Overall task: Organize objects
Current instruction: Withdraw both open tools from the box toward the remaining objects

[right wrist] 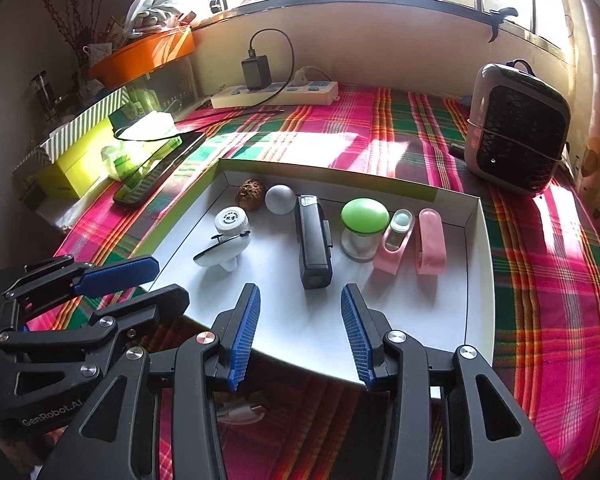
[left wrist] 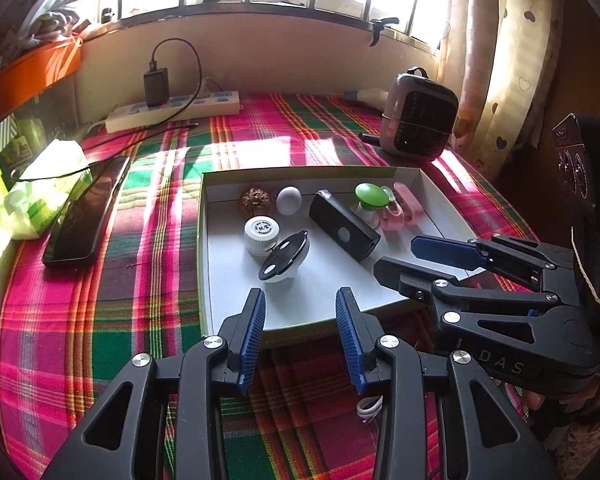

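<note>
A shallow white tray [left wrist: 236,292] sits at the centre of both views on a plaid cloth [left wrist: 140,280], and it holds all the small things in a loose row: a brown walnut [right wrist: 250,194], a white ball [right wrist: 280,199], a white bottle cap [right wrist: 231,220], a white-and-black round gadget [right wrist: 222,254] tipped on its side, a black box-shaped device [right wrist: 314,244], a green-capped knob [right wrist: 365,213] and two pink clips [right wrist: 432,242]. The left gripper [left wrist: 300,334] is at the bottom centre of its own view, angled down over the tray's near edge, jaws apart and nothing between them. The right gripper [right wrist: 300,334] is in the same spot in its view, also tilted down over the near edge, jaws released and empty. Each camera catches the other tool from the side: the right one at lower right in the left view, the left one at lower left in the right view. The right view shows the small heater [right wrist: 516,128] large at upper right; the left view shows the dark phone [left wrist: 84,216] at middle left more fully. A power strip [left wrist: 172,110] lies beneath the window in both.
</note>
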The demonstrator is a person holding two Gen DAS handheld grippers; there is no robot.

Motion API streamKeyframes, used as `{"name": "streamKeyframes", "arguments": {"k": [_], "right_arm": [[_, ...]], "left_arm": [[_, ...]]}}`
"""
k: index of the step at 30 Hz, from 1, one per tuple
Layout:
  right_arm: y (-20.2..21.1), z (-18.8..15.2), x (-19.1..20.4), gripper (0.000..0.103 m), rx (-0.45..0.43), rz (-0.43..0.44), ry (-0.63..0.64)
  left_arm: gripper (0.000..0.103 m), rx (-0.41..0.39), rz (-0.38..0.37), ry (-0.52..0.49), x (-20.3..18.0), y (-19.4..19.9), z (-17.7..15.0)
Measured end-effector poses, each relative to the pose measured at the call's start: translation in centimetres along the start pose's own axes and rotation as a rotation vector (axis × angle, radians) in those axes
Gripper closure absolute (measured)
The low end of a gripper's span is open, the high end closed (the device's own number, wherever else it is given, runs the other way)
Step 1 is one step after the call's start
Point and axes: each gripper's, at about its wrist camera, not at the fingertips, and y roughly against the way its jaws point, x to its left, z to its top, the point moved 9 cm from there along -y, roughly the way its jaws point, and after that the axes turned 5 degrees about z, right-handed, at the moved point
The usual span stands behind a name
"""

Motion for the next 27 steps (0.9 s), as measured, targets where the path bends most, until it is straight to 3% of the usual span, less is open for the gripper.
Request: {"name": "streamKeyframes", "arguments": {"k": [13, 23, 27], "right_arm": [[3.0, -2.2, 1.2, 0.059, -0.045, -0.001, -0.027], [3.0, -4.9, 1.8, 0.057, -0.014, -0.009, -0.051], [2.5, -5.7, 2.6, 0.05, 0.001, 0.005, -0.059]], "left_arm": [[0.068, -0.026, -0.002, 0.034, 1.0, 2.2, -1.4], [0.068, -0.015, -0.01, 0.062, 1.7, 2.5, -2.9], [0.068, -0.003, -0.012, 0.07, 2.0, 2.5, -3.8]]}}
